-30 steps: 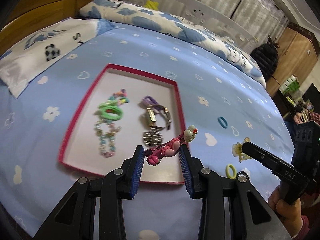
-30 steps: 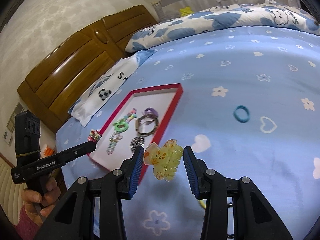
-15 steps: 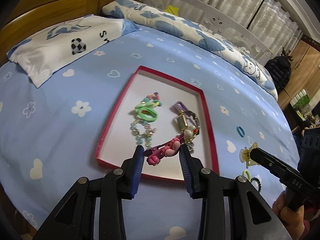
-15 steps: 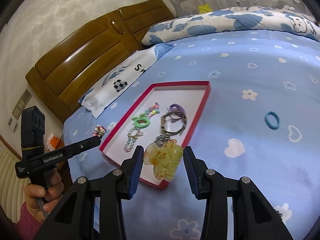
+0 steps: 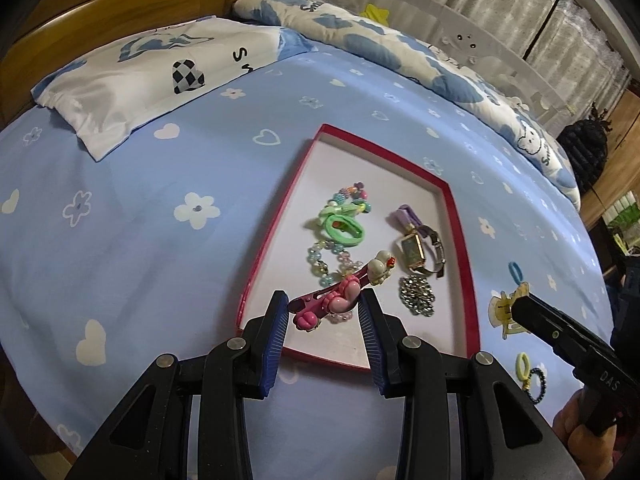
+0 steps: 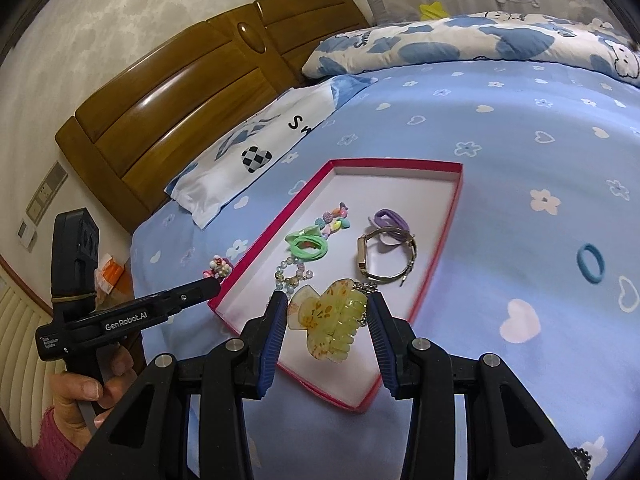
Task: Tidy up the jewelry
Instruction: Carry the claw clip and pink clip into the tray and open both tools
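A red-rimmed white tray (image 5: 460, 216) (image 6: 452, 220) lies on the blue bedsheet. It holds a green hair tie (image 5: 344, 230), a beaded bracelet (image 5: 320, 256), a gold watch (image 5: 416, 254), a purple tie and a rhinestone piece (image 5: 418, 300). My left gripper (image 5: 323, 310) is shut on a pink hair clip (image 5: 340, 298) above the tray's near end. My right gripper (image 6: 327, 312) is shut on a yellow-green claw clip (image 6: 332, 322) above the tray's near corner; it also shows in the left wrist view (image 5: 506, 312).
A blue hair tie (image 6: 591, 263) lies on the sheet right of the tray. A yellow ring (image 5: 522, 364) and a dark bead bracelet (image 5: 538, 384) lie near the right hand. A pillow (image 5: 152, 76), a wooden headboard (image 6: 192, 96) and a folded quilt (image 6: 460, 40) are behind.
Both grippers have swung left over the bed with their clips held. The tray now sits more to the right in both views, and the right gripper's claw clip is over the tray.
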